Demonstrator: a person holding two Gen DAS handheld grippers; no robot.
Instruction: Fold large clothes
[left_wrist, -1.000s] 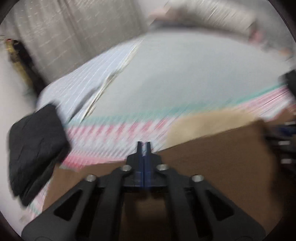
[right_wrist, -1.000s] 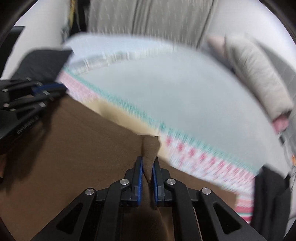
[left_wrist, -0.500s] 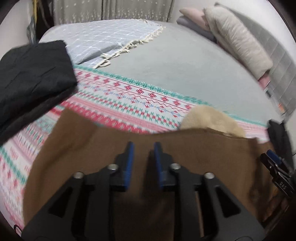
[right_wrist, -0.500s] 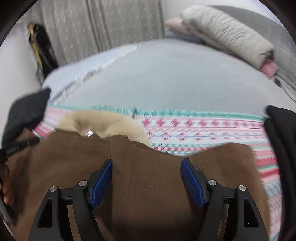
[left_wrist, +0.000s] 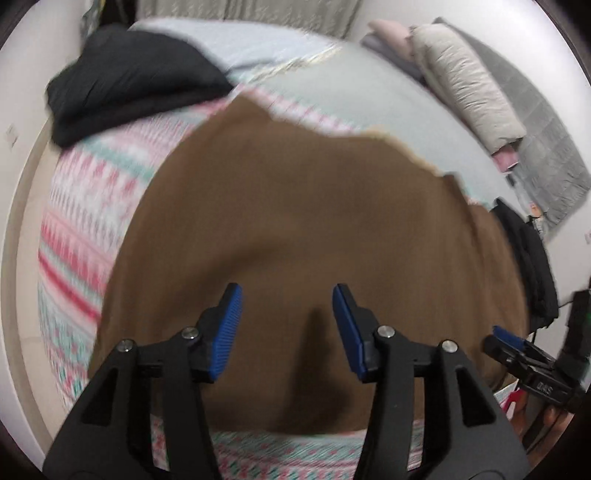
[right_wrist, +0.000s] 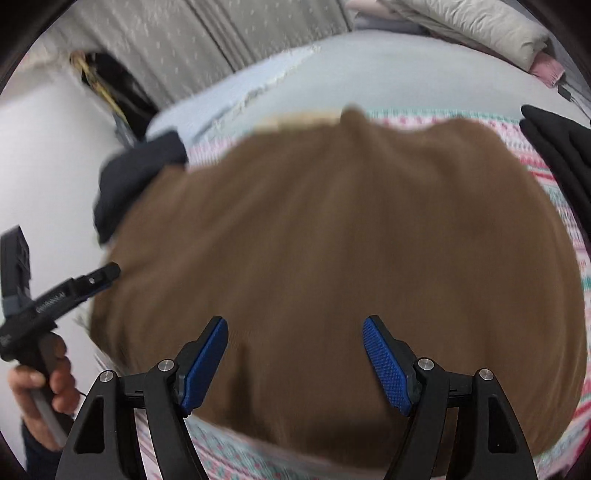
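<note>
Brown garment (left_wrist: 295, 229) lies spread flat on the patterned pink-and-teal blanket (left_wrist: 74, 229) across the bed, and both my claws hang above its near edge. My left gripper (left_wrist: 287, 325) has just been opening, blue pads apart, nothing between them but air over the cloth. My right gripper (right_wrist: 295, 363) stands spread wider, its jaws having opened within the last second, and it too pinches nothing. The garment's long axis runs across the frame, side to side, in both views, with the pale fleecy collar edge (right_wrist: 299, 120) on the far side, pointing toward the grey bedsheet (left_wrist: 369, 99); the near hem sits just under my fingers. From the left wrist I get the stacked pillows (left_wrist: 465, 92) by the quilted grey headboard, a black folded garment (left_wrist: 129, 85) on the far left corner, another dark garment (left_wrist: 528, 258) at the right edge, and the right gripper poking in low on the right. From the right wrist I get instead the grey curtain (right_wrist: 184, 48) behind the bed and my left hand (right_wrist: 40, 384) wrapped round the other gripper's handle at the left edge. Everything is smeared with motion blur, so finer folds I cannot tell.
</note>
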